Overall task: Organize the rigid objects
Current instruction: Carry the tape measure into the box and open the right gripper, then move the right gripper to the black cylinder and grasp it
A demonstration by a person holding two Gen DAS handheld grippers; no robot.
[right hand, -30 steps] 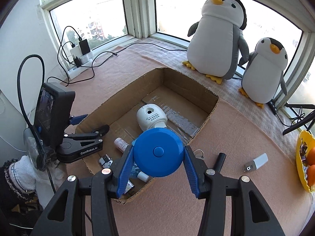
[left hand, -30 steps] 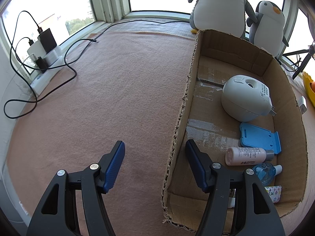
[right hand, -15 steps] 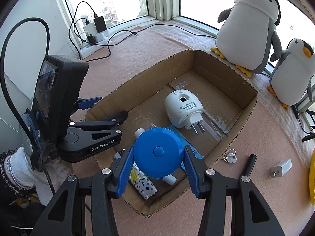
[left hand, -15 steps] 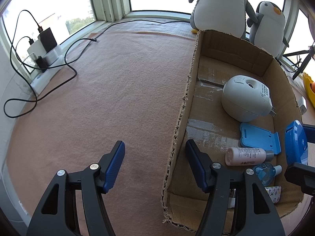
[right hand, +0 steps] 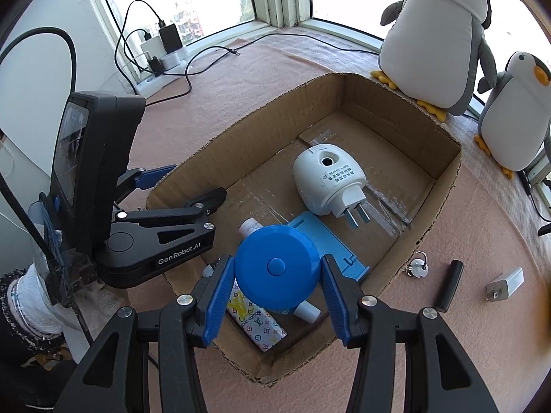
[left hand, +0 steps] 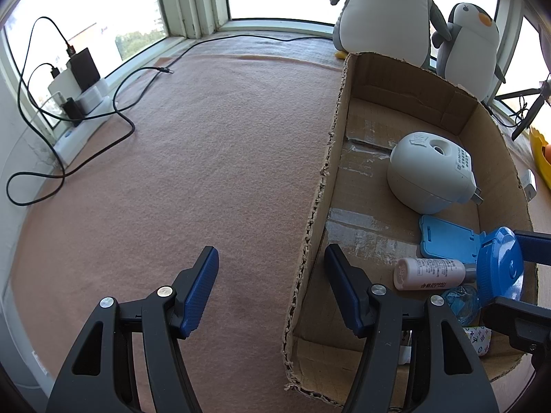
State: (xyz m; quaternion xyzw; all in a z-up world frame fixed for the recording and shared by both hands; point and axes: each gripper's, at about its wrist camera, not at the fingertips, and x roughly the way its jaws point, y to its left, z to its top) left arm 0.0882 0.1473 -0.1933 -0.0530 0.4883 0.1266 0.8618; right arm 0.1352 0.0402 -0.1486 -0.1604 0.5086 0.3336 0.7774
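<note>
My right gripper is shut on a round blue disc-shaped case and holds it above the near end of the open cardboard box. The case also shows in the left wrist view. In the box lie a white plug-in device, a blue flat stand, a small white bottle and a patterned packet. My left gripper is open and straddles the box's left wall, one finger inside.
On the pink felt right of the box lie keys, a black cylinder and a white charger. Two plush penguins stand behind the box. A power strip with cables sits at the far left by the window.
My right gripper has carried the blue case forward and lower, over the near end of the box; it now shows in the left wrist view. The left gripper has not moved.
</note>
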